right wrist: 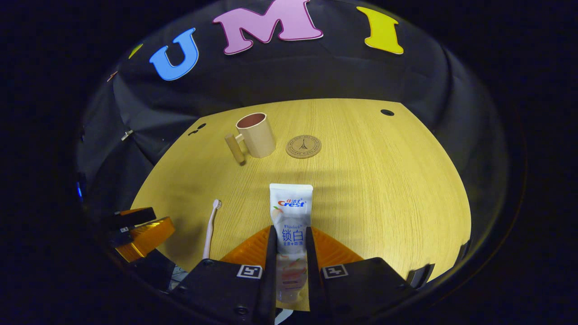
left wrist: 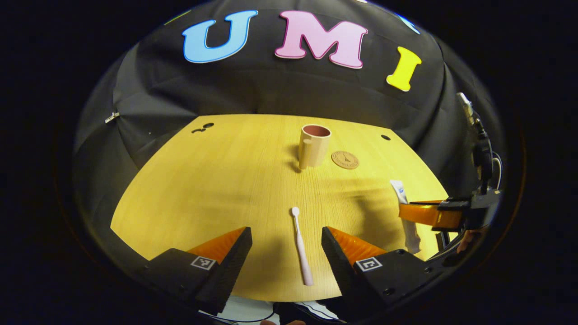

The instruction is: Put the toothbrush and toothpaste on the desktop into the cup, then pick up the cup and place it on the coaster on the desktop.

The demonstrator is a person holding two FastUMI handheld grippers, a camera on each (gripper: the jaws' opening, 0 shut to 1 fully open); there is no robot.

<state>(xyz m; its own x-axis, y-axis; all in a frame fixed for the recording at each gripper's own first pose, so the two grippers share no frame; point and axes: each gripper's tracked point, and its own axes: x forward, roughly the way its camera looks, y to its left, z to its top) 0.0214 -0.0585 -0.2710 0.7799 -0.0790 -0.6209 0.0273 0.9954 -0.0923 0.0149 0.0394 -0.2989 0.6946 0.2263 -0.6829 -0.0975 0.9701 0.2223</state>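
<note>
A pink-white toothbrush [left wrist: 301,246] lies on the wooden table, head pointing away, in the gap between the spread fingers of my open left gripper [left wrist: 285,231]. The fingers flank the brush without touching it. My right gripper [right wrist: 291,231] is shut on the white toothpaste tube [right wrist: 291,212], gripping its lower half low over the table. The left gripper view shows that tube [left wrist: 399,192] and the right gripper [left wrist: 429,214] at the right. A beige cup [left wrist: 314,145] with a pink inside stands upright at the far middle, handle toward the left. The round coaster [left wrist: 345,159] lies just right of it.
The table [right wrist: 384,180] has small dark holes near its far corners [right wrist: 387,112]. The right gripper view also takes in the cup [right wrist: 255,134], the coaster [right wrist: 303,146], the toothbrush [right wrist: 211,228] and the left gripper [right wrist: 140,232] at lower left. Black cloth walls surround the table.
</note>
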